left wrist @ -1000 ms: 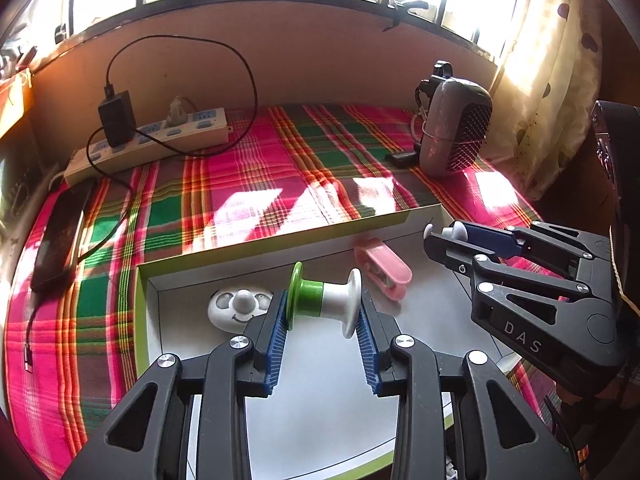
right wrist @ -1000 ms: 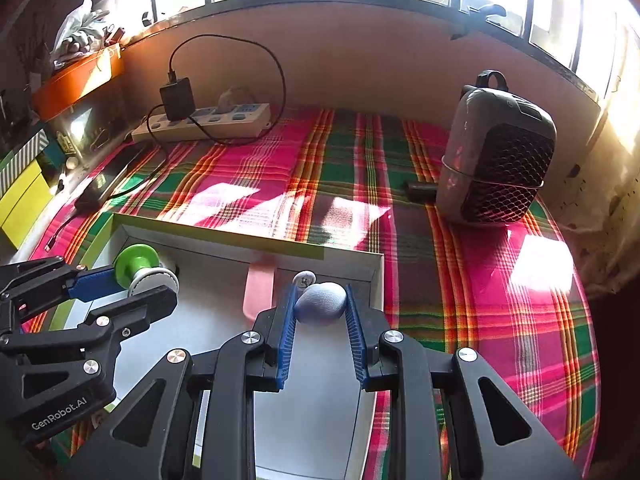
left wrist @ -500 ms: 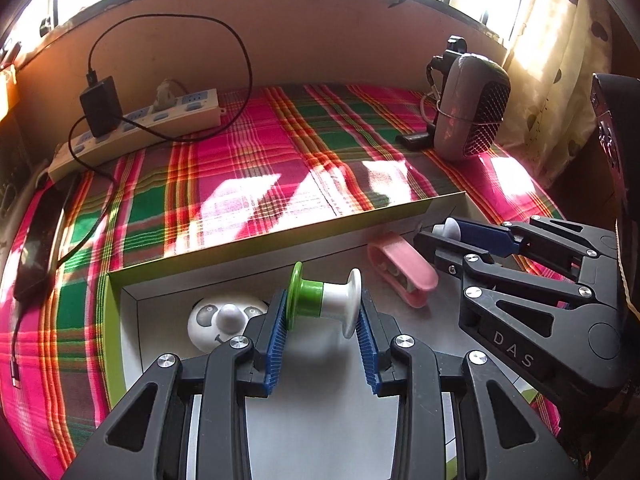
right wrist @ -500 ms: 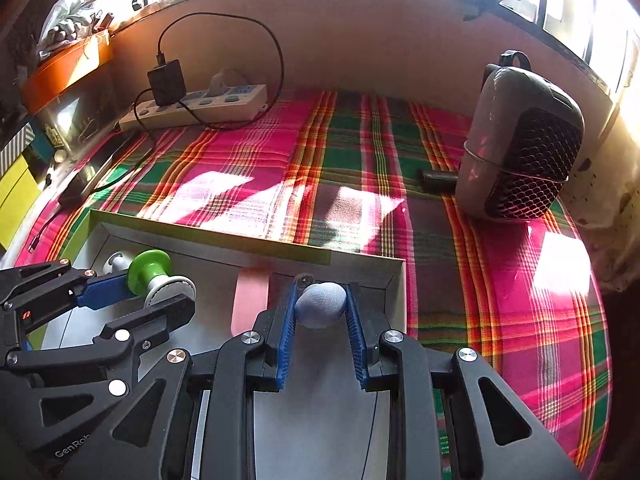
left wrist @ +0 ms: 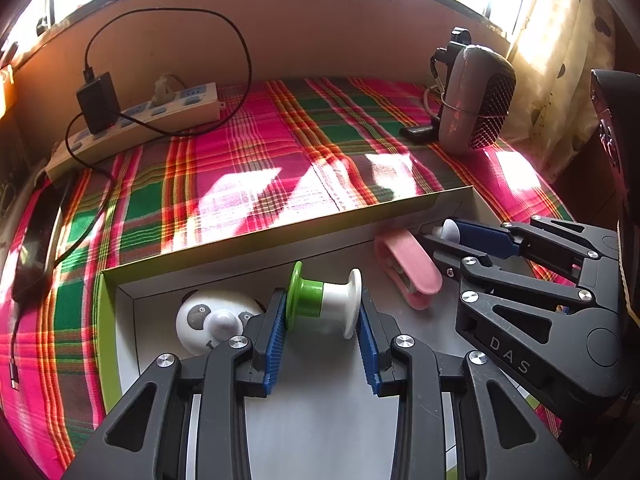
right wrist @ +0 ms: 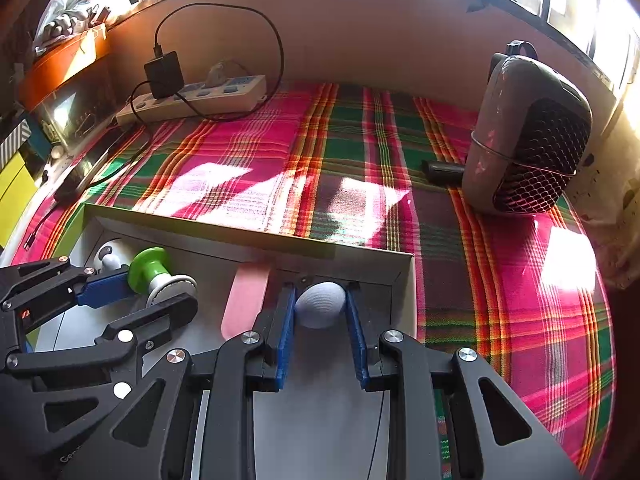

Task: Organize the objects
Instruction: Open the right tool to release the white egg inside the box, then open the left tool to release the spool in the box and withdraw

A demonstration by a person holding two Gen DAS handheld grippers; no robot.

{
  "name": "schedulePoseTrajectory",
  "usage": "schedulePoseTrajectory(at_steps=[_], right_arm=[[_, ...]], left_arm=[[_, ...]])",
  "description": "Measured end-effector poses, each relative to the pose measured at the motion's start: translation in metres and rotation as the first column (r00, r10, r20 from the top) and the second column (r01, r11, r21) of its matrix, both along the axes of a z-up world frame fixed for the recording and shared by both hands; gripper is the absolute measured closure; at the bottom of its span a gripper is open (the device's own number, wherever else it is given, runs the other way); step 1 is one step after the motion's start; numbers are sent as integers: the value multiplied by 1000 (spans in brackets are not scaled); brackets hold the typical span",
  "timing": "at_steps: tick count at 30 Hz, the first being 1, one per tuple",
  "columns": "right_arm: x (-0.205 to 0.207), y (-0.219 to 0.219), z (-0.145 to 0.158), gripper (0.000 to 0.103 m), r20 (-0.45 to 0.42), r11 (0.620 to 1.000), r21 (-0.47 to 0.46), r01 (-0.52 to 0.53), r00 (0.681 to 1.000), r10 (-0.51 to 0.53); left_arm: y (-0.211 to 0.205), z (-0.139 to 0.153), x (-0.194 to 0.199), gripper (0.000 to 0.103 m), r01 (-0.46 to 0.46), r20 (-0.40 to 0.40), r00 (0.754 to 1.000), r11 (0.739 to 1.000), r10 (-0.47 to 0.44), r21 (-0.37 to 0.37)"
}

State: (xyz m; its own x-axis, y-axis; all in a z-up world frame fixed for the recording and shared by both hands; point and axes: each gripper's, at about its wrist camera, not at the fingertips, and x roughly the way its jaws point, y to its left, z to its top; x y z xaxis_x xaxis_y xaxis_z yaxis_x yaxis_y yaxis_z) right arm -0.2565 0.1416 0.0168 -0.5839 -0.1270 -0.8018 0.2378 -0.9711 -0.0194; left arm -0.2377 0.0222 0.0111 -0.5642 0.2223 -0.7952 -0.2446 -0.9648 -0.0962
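My left gripper [left wrist: 322, 312] is shut on a green and white spool [left wrist: 324, 300], held low inside a shallow grey box with a green rim [left wrist: 105, 320]. The spool also shows in the right wrist view [right wrist: 158, 274]. My right gripper [right wrist: 320, 306] is shut on a pale blue-grey ball [right wrist: 320, 304] in the box's far right corner [right wrist: 400, 280]. A pink clip [left wrist: 408, 266] lies in the box between the two grippers. A round white panda-face object [left wrist: 218, 320] lies in the box just left of my left gripper.
The box sits on a pink and green plaid cloth [left wrist: 260, 160]. A grey heater [right wrist: 528, 140] stands at the back right with a small black item [right wrist: 442, 170] beside it. A white power strip [left wrist: 136, 124] with a black adapter and cable lies at the back left.
Both grippers have moved lower and a little forward in the box, each still holding its object. The pink clip and panda object stay put.
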Motion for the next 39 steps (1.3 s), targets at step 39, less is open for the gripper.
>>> schedulePoseTrajectory(at_steps=[39], right_arm=[[35,1,32,64,-83,999,-12,38,996,-39]], left_arm=[[-4,28,38,71,-34,-65,997,999,34,1]])
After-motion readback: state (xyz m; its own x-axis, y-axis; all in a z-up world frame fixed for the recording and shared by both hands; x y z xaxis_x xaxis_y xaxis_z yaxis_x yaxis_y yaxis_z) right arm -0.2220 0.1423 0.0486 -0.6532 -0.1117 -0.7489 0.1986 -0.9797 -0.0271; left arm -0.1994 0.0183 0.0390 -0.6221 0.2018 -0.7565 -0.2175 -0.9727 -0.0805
